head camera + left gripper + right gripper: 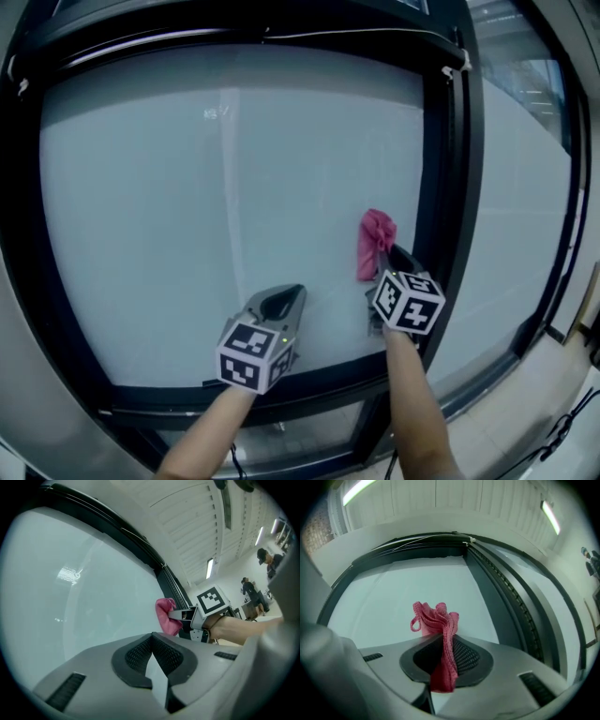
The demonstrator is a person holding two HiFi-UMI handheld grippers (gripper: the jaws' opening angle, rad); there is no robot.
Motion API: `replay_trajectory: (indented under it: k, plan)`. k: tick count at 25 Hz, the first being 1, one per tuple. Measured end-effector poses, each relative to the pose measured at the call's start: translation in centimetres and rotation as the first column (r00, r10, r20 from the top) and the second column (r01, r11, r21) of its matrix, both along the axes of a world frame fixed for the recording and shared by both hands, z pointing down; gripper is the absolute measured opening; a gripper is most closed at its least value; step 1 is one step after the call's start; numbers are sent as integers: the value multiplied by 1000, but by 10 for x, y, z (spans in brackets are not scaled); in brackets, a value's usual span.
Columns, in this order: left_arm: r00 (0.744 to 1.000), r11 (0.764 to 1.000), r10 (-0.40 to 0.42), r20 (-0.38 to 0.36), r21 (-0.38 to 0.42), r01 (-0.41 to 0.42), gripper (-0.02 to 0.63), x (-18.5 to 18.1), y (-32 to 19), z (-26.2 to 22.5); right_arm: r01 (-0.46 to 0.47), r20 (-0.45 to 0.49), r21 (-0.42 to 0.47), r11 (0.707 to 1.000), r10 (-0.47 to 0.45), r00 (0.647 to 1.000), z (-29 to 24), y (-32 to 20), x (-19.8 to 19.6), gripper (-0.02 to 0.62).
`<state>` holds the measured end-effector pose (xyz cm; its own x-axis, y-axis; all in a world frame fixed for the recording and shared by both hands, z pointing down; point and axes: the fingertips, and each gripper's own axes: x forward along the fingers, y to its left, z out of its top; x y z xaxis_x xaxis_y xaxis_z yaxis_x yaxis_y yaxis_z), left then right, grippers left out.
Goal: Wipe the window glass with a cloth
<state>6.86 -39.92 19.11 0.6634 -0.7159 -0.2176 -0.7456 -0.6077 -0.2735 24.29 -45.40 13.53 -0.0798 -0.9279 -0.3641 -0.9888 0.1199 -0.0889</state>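
Low right, right gripper (388,255) pinches cloth (374,240) beside the frame (454,187); left gripper (282,301) jaws together, empty; bare glass (206,216) spreads leftward.

Pale floor (542,392); black cable (561,429) lying there.

Crumpled pink cloth (375,242) stands upright before the pale window glass (216,216).

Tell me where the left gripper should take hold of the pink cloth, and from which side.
Probably grip the bunched free end of the pink cloth standing above the right gripper, whose jaws clamp its lower part. Come from the left: the window frame stands close on the right, and open glass lies left.
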Motion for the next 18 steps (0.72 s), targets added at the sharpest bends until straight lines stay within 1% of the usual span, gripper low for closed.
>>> replay_trajectory:
  k: [6,11,14,18]
  plan:
    - [999,999,43,15,11,-43,5,18,0,-1,-102,66,2,995,102,993,4,4,41,57]
    - [997,997,74,29,22,-75,5,29,0,-5,-190,109,8,982,188,976,5,12,71,57]
    - [995,995,97,39,30,-98,5,34,2,-8,-232,132,14,973,228,965,3,15,81,57]
    - [992,992,118,47,38,-120,5,36,4,-8,-260,137,38,965,253,958,-8,16,81,57]
